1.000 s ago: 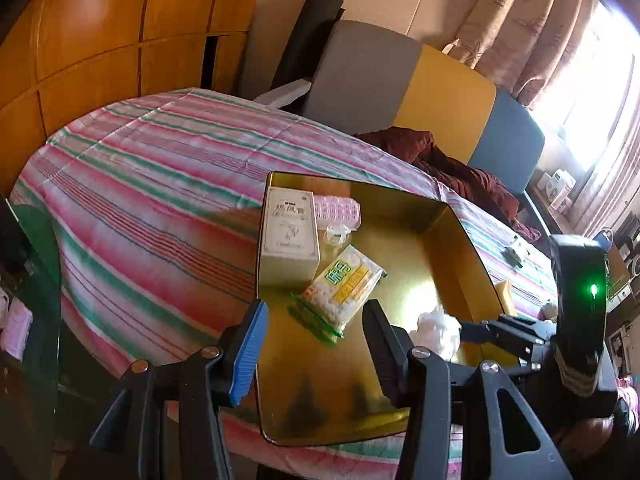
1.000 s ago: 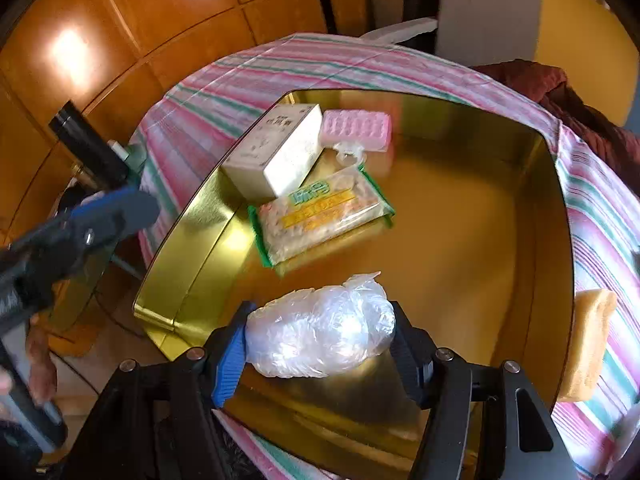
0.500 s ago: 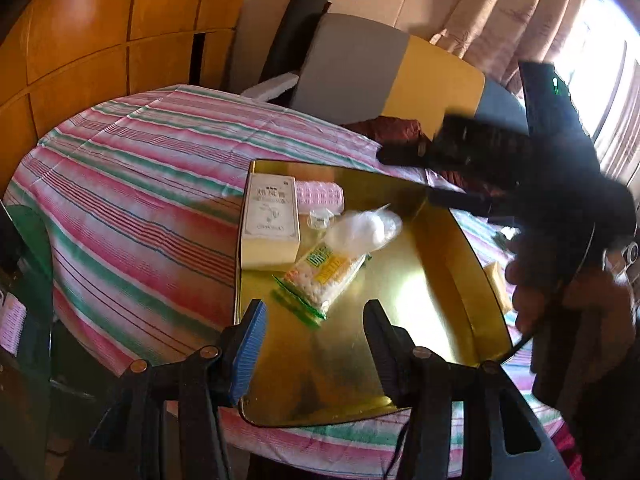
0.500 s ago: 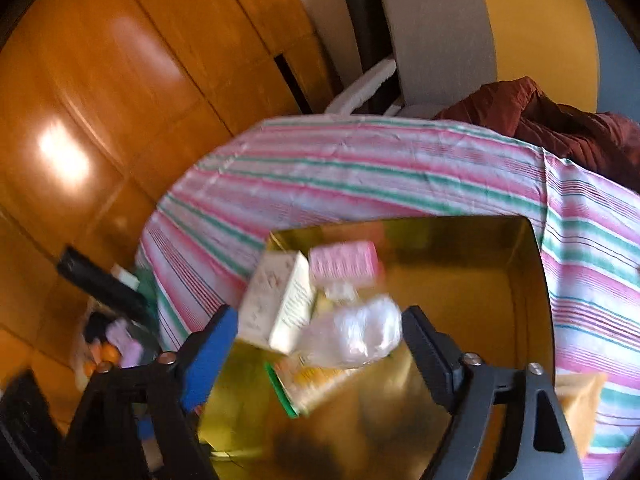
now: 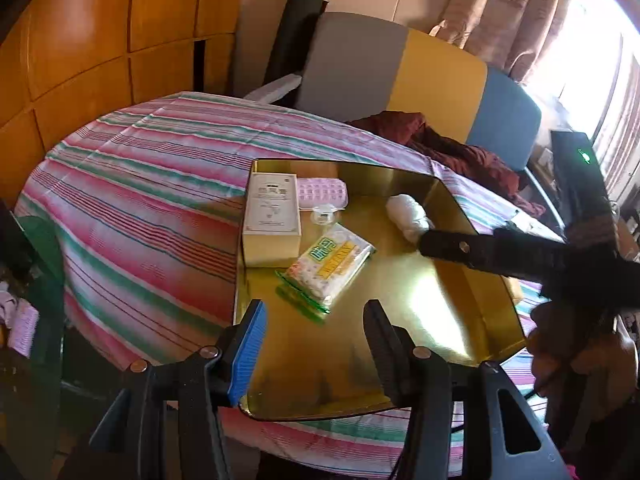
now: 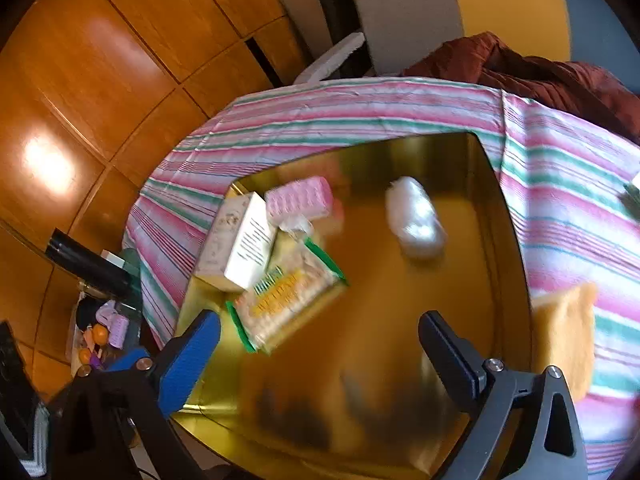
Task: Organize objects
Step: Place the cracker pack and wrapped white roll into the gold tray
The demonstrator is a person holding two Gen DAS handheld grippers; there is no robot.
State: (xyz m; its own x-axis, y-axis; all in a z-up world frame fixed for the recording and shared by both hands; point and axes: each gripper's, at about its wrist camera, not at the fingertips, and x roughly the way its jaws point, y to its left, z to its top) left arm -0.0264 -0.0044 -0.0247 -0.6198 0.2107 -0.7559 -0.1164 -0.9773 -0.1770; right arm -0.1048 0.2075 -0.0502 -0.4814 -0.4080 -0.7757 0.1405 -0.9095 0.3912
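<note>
Gold tray (image 5: 472, 320) on the striped tablecloth (image 5: 140, 208), seen from both wrist cameras. The plastic-wrapped bundle (image 6: 416, 220) lies free on the tray floor near its far right wall, apart from the cluster at the far left: white box (image 5: 272, 212), pink pill organiser (image 5: 322, 194), a small clear piece (image 5: 322, 216) and the green-and-yellow packet (image 5: 330, 266). Your right gripper (image 6: 320, 352) hangs above the tray's near half with its fingers wide apart and nothing between them; your left gripper (image 5: 314, 344) is likewise spread and empty at the near rim. Judged from its crinkled film, the bundle is probably light, soft and somewhat slippery; take it across its middle with a gentle squeeze. The packet looks pliable, best gripped across its narrow width; the box looks stiff, best held by its long sides. The left view alone shows the right tool's dark finger reaching over the tray just beside the bundle, and the sofa (image 5: 400, 72) behind. The right view, though blurred, alone shows the yellow sponge (image 6: 564, 336) on the cloth just outside the tray's right wall.
</note>
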